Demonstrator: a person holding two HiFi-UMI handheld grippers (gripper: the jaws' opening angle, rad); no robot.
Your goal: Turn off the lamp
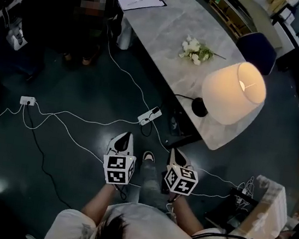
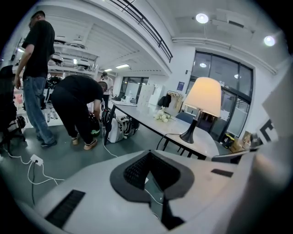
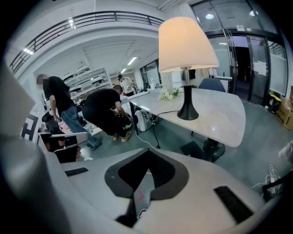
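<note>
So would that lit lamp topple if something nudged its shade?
Probably top-heavy: the lamp has a wide shade on a thin stem over a small base, so a high push may tip it. It stands near the table edge, and its cord might tug.

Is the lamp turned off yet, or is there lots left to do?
Not yet. Nothing looks done: the lamp is glowing on the table. In hand: nothing. The left gripper and right gripper are both shut and empty, held over the floor, apart from the table. Left to do: reach the lamp, find its switch, which I can't see, and turn it off.
</note>
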